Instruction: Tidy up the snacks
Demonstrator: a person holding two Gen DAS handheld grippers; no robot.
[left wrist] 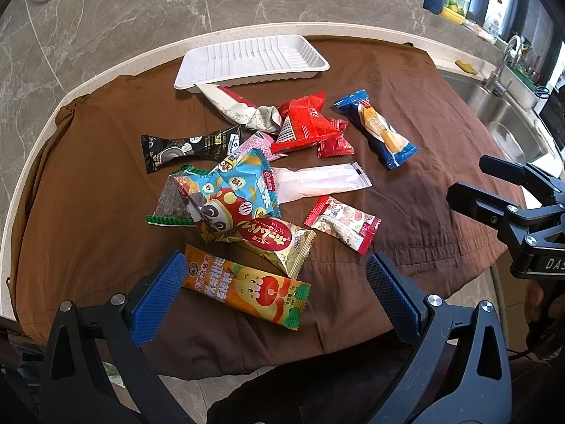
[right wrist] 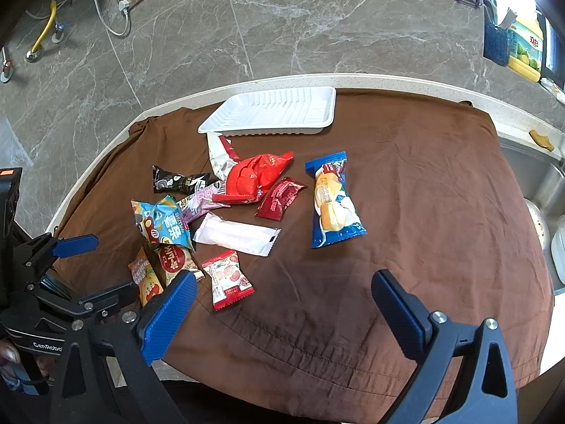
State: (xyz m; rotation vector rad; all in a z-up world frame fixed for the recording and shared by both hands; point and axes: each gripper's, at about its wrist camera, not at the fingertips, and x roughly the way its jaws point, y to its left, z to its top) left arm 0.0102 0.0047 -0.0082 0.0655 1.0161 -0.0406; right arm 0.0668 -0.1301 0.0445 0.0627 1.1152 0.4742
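The snacks lie loose in a heap on the brown cloth [right wrist: 406,212] that covers the desk [right wrist: 388,79], and none has reached the white tray [left wrist: 197,77], which sits bare at the far edge. Judged from that, the sorting has hardly begun: every packet is left to move.

Nearest the left gripper [left wrist: 275,293] is the orange packet [left wrist: 247,288], lying between its widely parted fingers but not touched by them. Just beyond it a gold packet [left wrist: 279,243] is overlapped by a crumpled blue cartoon packet [left wrist: 233,190], with a green-edged packet [left wrist: 169,208] tucked under that one's left side. Farther back are a black packet [left wrist: 187,150], a pink packet [right wrist: 204,199], a white-and-red wrapper [left wrist: 233,106] touching the tray's near rim, a bright red bag [left wrist: 303,123] and a small dark red sachet [right wrist: 280,198] beside it. A plain white packet [right wrist: 236,235] lies in the middle, a strawberry-print sweet [right wrist: 229,279] sits apart at the near side, and a blue cake packet [right wrist: 332,201] lies alone to the right.

The right gripper [right wrist: 286,304] hovers over bare cloth with its fingers spread wide and nothing between them; the strawberry sweet is just beyond its left finger.

Behind the desk are a grey marble wall [right wrist: 282,17] and, to the right, a steel sink [left wrist: 508,120].
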